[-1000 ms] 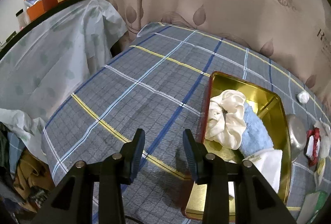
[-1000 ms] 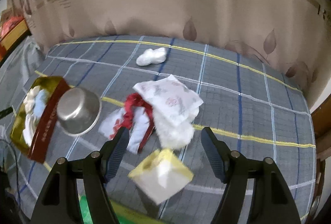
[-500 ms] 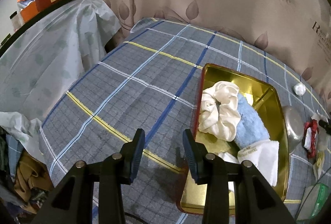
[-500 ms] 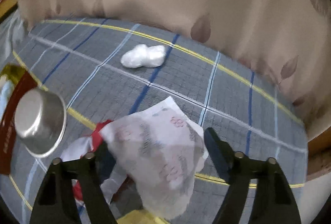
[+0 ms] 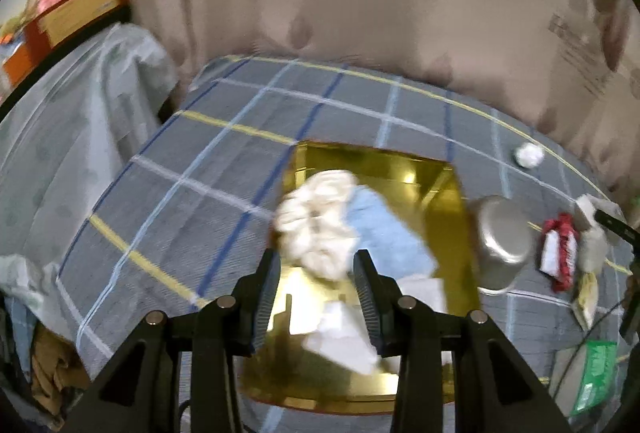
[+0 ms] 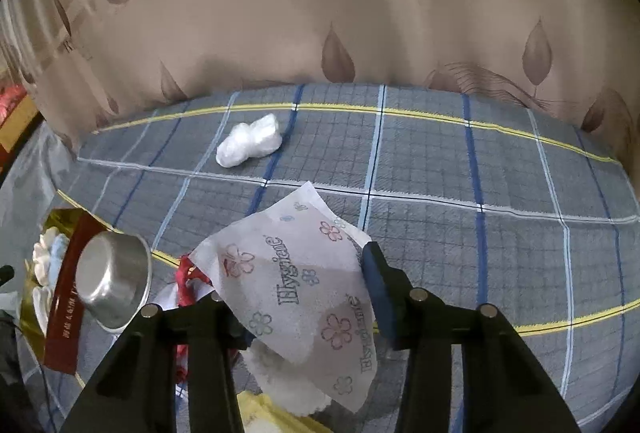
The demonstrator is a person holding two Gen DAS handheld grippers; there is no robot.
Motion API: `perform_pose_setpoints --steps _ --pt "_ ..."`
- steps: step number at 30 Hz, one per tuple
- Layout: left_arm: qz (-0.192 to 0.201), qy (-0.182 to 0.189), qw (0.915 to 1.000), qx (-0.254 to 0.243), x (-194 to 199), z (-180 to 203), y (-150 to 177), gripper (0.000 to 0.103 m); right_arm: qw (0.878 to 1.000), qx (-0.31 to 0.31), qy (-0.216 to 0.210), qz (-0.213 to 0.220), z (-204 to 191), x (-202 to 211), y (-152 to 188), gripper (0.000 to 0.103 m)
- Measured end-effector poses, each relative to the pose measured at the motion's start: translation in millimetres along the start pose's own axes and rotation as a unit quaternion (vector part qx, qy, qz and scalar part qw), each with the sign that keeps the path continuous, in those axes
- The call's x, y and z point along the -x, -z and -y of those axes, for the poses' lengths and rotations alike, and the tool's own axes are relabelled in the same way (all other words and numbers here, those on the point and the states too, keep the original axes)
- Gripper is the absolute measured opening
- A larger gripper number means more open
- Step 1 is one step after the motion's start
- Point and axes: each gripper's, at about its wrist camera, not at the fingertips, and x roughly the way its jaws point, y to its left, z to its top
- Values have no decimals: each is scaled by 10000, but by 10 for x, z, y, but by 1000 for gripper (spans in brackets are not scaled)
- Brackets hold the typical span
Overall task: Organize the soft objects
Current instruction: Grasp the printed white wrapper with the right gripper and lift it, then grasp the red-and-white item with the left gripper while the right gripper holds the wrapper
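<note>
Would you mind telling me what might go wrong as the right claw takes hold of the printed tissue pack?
The right claw has just been closing around the tissue pack; the limp wrapper may slip out. The red-and-white cloth lies partly under the pack and may drag along. The upturned steel bowl sits close by and may be knocked.

One gold tin (image 5: 444, 193) at 12 o'clock holds one cream scrunchie (image 5: 316, 221), one blue cloth (image 5: 384, 233) and one white cloth (image 5: 344, 329). At 3 o'clock stand one steel cup (image 5: 502, 239) and one red-and-white cloth (image 5: 560, 249). One floral tissue pack (image 6: 296, 289), one white wad (image 6: 250, 146).
</note>
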Motion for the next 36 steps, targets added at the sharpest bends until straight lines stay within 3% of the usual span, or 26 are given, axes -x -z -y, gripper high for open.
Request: perform_pose_setpoints --steps 4,10,16,29,34,36 --pt "40 111 9989 -443 20 363 -24 39 9992 -194 -339 -58 88 8 86 42" --pt "6 392 9951 -904 1 868 -43 39 9983 -424 -362 162 223 103 129 42" --pt "8 677 9876 -1418 -3 1425 -9 39 9968 -397 -691 79 331 131 249 42" --pt "-242 935 9749 -2007 -156 2076 105 39 9974 -215 -678 142 452 327 619 42" --pt "-257 981 9695 -2231 -187 2289 118 39 9984 -137 -442 329 452 364 612 42" --pt "-296 1021 9678 -2280 -214 2379 121 39 9983 -223 -420 347 480 336 583 37"
